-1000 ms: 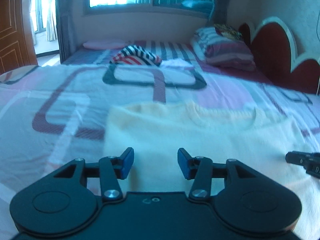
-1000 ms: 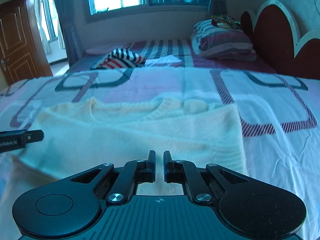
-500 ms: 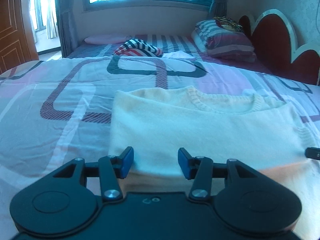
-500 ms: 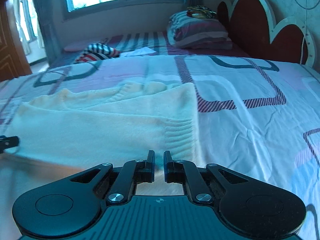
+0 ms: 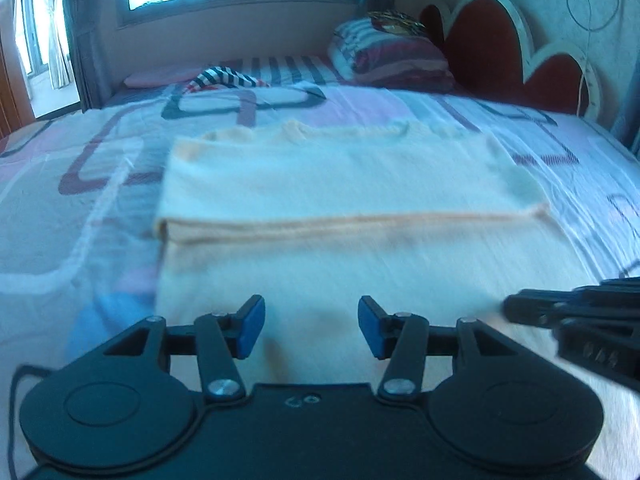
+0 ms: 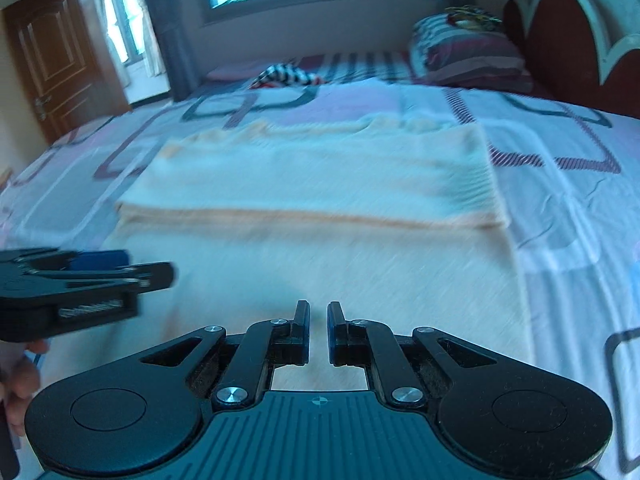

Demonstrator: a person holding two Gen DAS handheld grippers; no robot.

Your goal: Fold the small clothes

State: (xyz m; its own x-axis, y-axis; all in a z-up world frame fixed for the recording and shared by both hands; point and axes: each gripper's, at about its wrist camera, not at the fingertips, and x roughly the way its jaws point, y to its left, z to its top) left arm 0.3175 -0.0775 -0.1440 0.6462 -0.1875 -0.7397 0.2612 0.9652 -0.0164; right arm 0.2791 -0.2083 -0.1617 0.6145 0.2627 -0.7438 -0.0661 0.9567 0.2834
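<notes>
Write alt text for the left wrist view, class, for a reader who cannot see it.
A cream sweater lies partly folded on a patterned bedsheet, one layer doubled over itself. The left tool hovers open near its closer end, empty, and the right tool enters from the right. Striped pillows sit by the headboard.

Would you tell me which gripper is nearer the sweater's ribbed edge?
Right. The right gripper sits below-left of the ribbed edge; the left gripper is farther left, toward the sweater's other side.
</notes>
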